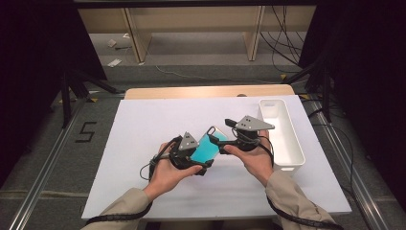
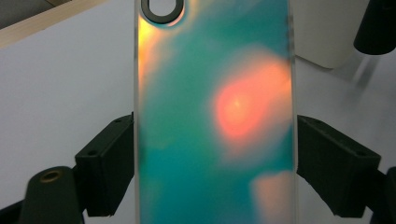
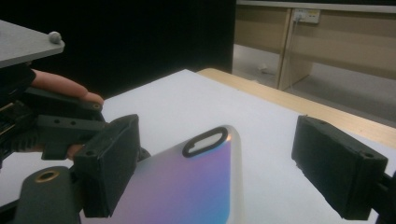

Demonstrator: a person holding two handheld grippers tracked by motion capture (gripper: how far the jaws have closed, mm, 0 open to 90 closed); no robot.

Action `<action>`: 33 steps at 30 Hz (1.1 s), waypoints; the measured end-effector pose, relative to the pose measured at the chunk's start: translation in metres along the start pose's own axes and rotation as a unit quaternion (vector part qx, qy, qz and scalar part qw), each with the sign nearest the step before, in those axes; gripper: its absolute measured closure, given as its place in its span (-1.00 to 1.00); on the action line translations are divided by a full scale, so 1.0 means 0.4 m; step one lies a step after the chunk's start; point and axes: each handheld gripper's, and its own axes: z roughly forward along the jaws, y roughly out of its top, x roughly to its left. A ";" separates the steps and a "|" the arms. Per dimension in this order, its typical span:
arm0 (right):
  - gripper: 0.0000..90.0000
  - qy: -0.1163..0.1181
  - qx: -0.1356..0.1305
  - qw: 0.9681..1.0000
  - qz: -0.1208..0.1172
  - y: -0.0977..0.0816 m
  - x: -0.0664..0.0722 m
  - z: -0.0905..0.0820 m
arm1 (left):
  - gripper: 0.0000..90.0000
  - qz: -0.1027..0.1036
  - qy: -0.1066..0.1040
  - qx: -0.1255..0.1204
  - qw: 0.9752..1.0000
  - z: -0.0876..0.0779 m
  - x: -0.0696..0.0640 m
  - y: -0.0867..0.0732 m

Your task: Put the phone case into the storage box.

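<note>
An iridescent teal phone case [image 1: 207, 147] with an oval camera cutout is held above the white board between both hands. In the left gripper view the case [image 2: 210, 116] spans the whole gap, and my left gripper [image 2: 215, 163] is shut on its two long edges. From the high view, the left gripper [image 1: 203, 160] grips the case's near end. My right gripper [image 1: 218, 139] reaches in from the right at the far, cutout end. In the right gripper view the case [image 3: 187, 186] lies against the left jaw, while the right jaw stands well apart, so the right gripper [image 3: 224, 163] is open.
A white rectangular bin [image 1: 297, 143] stands at the right edge of the white board [image 1: 143, 124]. The board lies on a wooden table [image 1: 191, 91]. Beyond are the floor, cables and shelf legs. Dark stands flank both sides.
</note>
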 end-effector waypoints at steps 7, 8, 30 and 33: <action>-0.61 -0.002 0.006 1.000 0.009 -0.006 -0.005 0.010 | -0.62 0.003 0.000 -0.003 1.000 0.002 -0.009 0.001; -0.60 -0.003 0.007 1.000 0.010 -0.006 -0.005 0.012 | -0.62 0.004 -0.001 -0.003 1.000 0.002 -0.010 0.002; -0.24 0.002 0.028 0.999 0.040 -0.022 -0.007 0.033 | -0.62 0.009 -0.007 -0.009 1.000 0.004 -0.022 0.003; -0.15 0.006 0.030 0.999 0.046 -0.024 -0.007 0.034 | -0.62 0.009 -0.008 -0.008 1.000 0.003 -0.022 0.003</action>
